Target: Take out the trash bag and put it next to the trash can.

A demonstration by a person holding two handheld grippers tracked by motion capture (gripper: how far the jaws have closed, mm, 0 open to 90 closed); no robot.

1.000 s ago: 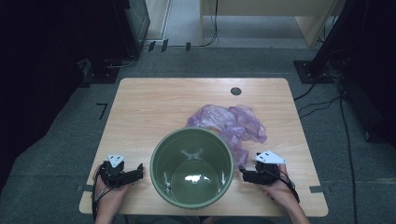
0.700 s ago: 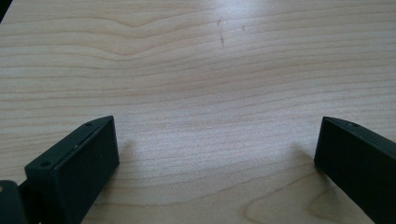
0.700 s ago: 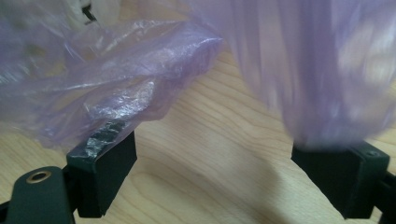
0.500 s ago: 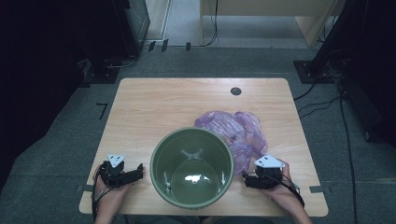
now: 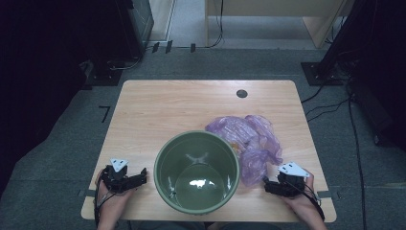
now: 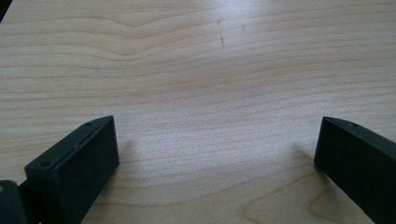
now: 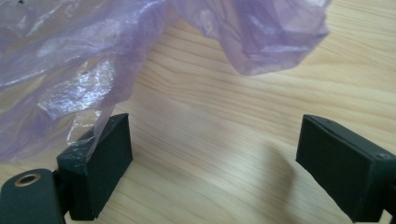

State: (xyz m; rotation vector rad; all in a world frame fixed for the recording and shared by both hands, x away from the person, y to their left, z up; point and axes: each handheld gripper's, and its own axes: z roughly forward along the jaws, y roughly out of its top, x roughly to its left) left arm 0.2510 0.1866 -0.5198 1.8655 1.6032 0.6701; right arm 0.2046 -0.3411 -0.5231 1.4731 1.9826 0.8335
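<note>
Nearest me, my left gripper (image 5: 142,174) rests on the table (image 5: 182,103) with jaws wide, gripping nothing — my right gripper (image 5: 266,185) equally wide, its near jaw brushing the purple plastic bag (image 5: 251,139). Between them stands the green bucket (image 5: 197,171); the bag lies just beyond.

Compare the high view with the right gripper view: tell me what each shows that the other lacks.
High view alone: the green bucket, the left gripper and both hands. Right gripper view alone: up close, the right gripper stands open, with the purple bag draped on one jaw and nothing between them. Both share the bag and the wooden table.
</note>
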